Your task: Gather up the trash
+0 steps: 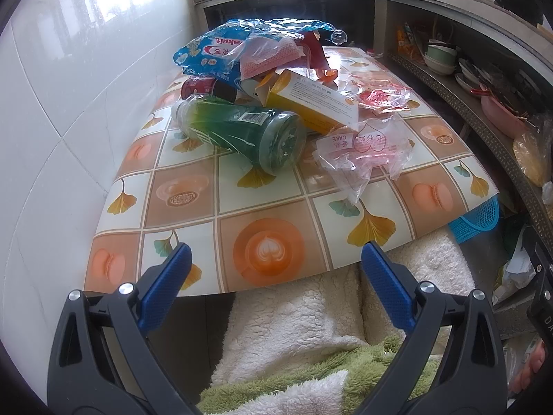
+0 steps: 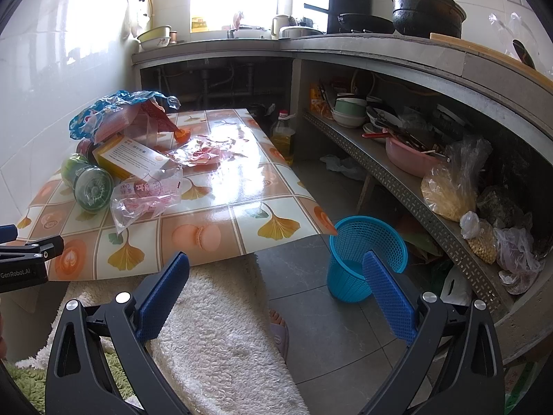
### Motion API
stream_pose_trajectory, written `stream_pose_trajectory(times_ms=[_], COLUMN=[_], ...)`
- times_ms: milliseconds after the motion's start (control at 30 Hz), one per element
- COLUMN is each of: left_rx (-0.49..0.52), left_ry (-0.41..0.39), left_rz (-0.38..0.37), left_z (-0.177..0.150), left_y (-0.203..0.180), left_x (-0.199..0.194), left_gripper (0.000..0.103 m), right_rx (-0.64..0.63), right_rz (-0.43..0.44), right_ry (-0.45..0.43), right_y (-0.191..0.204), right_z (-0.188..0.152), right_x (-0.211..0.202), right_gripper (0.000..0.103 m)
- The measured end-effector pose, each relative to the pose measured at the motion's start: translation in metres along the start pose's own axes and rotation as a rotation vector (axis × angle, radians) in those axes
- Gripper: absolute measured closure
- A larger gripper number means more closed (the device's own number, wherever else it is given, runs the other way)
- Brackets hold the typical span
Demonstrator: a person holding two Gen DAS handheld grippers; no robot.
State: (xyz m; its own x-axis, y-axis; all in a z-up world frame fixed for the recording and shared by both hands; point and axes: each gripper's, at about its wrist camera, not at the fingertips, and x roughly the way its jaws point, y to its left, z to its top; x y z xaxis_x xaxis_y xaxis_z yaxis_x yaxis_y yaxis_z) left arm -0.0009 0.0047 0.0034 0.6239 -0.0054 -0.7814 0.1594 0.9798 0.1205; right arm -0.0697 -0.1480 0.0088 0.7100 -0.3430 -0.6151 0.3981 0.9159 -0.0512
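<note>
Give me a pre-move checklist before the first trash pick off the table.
1. Left gripper open and empty: ok.
2. Right gripper open and empty: ok.
3. Blue basket upright on the floor beside the table, mouth clear: ok.
4. Nearest pick, clear cake wrapper, lying free at the front of the pile: ok.
5. Green bottle on its side, may roll if bumped: not ok.
6. Yellow box leaning on other trash, stable once neighbours move: cannot tell.

Home kitchen, concrete counter (image 2: 380, 46) with black pots (image 2: 427, 12), bowls (image 2: 349, 112) on shelf beneath, tiled wall (image 1: 69, 69)
</note>
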Motion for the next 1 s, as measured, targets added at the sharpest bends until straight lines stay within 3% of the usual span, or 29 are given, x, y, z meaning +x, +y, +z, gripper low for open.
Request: stream_pose_trajectory(times_ms=[733,1000], left_rx=[-0.003,-0.032], left_ry=[0.01,0.015], left_rz=[-0.006,0.005], left_z=[0.0,0.02], left_y=[0.009,0.01], left_x=[0.008,0.018], left_gripper=[0.008,0.008], right_rx=[-0.003,-0.012], right_rz=[-0.005,-0.006], right_ry=[0.006,0.016], right_y=[0.002,0.005], right_z=[0.001,0.023], right_x=[0.006,0.022], right_gripper=[0.005,0.005])
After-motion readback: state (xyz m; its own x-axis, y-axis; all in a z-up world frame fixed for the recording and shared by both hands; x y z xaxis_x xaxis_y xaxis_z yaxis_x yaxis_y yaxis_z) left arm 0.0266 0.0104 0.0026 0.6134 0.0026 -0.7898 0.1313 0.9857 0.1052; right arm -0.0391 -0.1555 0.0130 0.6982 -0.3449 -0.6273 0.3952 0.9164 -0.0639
